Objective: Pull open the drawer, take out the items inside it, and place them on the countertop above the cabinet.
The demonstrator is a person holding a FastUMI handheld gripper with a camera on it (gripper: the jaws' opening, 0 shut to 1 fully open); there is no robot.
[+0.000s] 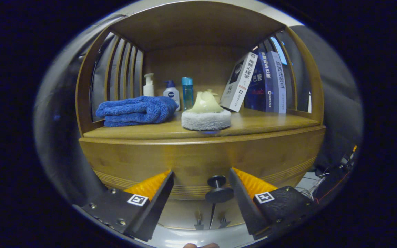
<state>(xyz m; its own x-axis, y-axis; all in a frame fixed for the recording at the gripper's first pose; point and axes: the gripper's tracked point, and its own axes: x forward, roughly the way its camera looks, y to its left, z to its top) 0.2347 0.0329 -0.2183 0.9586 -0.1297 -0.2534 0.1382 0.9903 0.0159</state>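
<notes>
A wooden cabinet has a curved drawer front [198, 162] below its countertop [253, 125]. A dark round knob [218, 193] sticks out of the drawer front low down. My gripper [201, 171] is open, with one finger on each side of the knob and neither touching it. The knob lies nearer the right finger. The drawer looks closed and its inside is hidden. A round white scrub pad with a pale yellow top [206, 115] sits on the countertop straight beyond the fingers.
On the countertop lie a folded blue towel [134, 111], a white pump bottle [148, 86], a white bottle with a blue cap [171, 93], a blue tube [187, 92] and leaning books [260, 82]. Slatted side walls and a roof enclose it. Cables [326, 179] trail at lower right.
</notes>
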